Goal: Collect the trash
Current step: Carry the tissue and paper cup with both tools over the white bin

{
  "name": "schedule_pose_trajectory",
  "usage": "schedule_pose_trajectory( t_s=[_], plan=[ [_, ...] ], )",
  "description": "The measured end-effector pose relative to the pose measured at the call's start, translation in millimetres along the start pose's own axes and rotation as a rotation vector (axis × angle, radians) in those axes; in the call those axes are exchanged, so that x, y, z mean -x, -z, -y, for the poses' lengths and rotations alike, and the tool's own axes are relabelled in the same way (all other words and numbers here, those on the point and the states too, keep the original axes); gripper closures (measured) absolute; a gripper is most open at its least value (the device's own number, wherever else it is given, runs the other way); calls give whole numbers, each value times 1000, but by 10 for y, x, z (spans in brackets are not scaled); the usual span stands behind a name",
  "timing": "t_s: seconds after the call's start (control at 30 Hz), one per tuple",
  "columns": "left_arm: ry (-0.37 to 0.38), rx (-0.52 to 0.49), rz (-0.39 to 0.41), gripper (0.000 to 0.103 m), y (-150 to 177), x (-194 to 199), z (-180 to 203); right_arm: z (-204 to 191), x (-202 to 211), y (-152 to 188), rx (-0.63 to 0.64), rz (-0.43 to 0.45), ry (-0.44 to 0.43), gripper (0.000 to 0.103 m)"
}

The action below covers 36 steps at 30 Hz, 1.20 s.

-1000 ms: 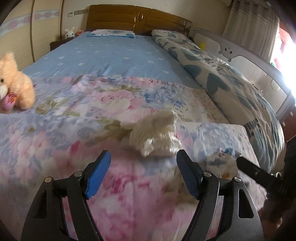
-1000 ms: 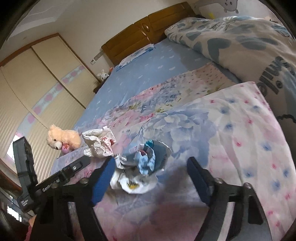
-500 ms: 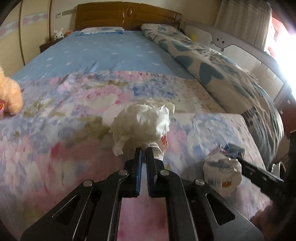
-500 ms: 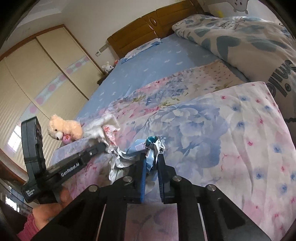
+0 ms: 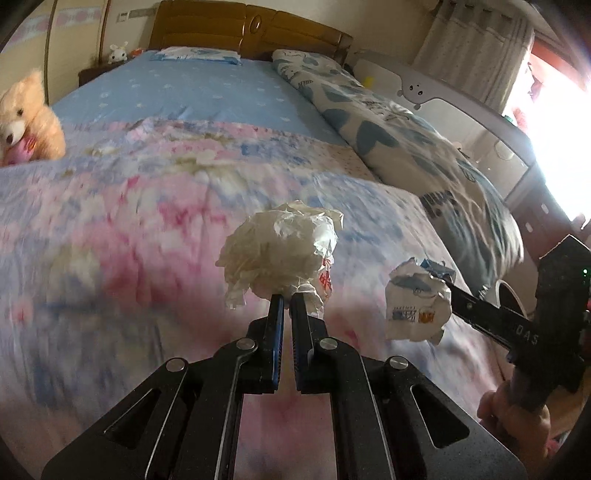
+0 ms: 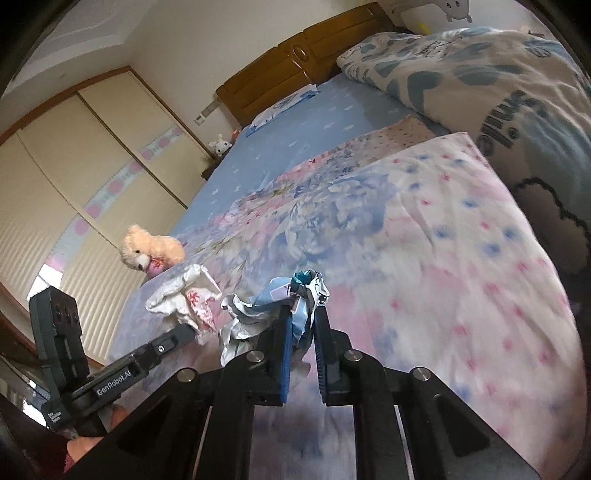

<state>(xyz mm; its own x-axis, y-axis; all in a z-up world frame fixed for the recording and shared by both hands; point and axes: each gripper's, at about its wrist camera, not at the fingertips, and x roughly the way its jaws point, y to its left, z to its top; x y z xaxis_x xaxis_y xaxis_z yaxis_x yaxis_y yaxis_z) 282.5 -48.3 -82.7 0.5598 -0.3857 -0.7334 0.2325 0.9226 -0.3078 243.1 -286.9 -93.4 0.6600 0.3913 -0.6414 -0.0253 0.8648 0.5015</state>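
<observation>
- Left gripper: jaws nearly together, only a thin slit between the blue pads, pinching the lower tail of a white crumpled wad — bulk of the wad sits just past and above the tips, a loose flap hanging to the left of them.
- Wad is lifted off the floral blanket; blanket blurred below and behind it.
- Right gripper: jaws closed in on a blue-and-white crumpled wrapper, a narrow gap left between the pads and filled by the wrapper; most of the wrapper bulges out to the left of the left pad and slightly past the tips.
- Both wads off the bedding, close side by side — in the left view the wrapper hangs to the right of the left jaws, on the tip of the other tool.
- In the right view the white wad shows to the left of the right jaws, at the end of the other tool's finger.
- Open room: wide stretch of blanket ahead of both pairs of jaws, then blue sheet up to the wooden headboard.
- Edges: blanket's right edge drops off just right of the right jaws' line, rolled quilt beyond it; teddy bear far left, well apart from either wad.
- Hand grips the right tool's handle at lower right of the left view.
</observation>
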Motion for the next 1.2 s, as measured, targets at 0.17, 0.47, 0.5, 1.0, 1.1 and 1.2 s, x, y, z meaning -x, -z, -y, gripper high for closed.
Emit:
schedule_pose_trajectory(
  t_s=[0.17,0.47,0.5,1.0,1.1,1.2],
  plan=[
    [-3,-3,-11,99,271,180,136,35,303,174,-4,27,1,92],
    [-29,-67,-14,99,613,365,456,40,691,426,2,62,-6,92],
    [-28,-75,-14,99,647,385,497,43,733,459,4,66,-5,92],
    [-8,-138,-19,99,864,491,876,204,1130,752,-25,104,3,92],
    [-5,-145,-25,99,891,481,919,228,1154,783,-28,103,7,92],
    [-4,-152,-29,99,913,476,947,254,1171,810,-33,104,12,92]
  ],
)
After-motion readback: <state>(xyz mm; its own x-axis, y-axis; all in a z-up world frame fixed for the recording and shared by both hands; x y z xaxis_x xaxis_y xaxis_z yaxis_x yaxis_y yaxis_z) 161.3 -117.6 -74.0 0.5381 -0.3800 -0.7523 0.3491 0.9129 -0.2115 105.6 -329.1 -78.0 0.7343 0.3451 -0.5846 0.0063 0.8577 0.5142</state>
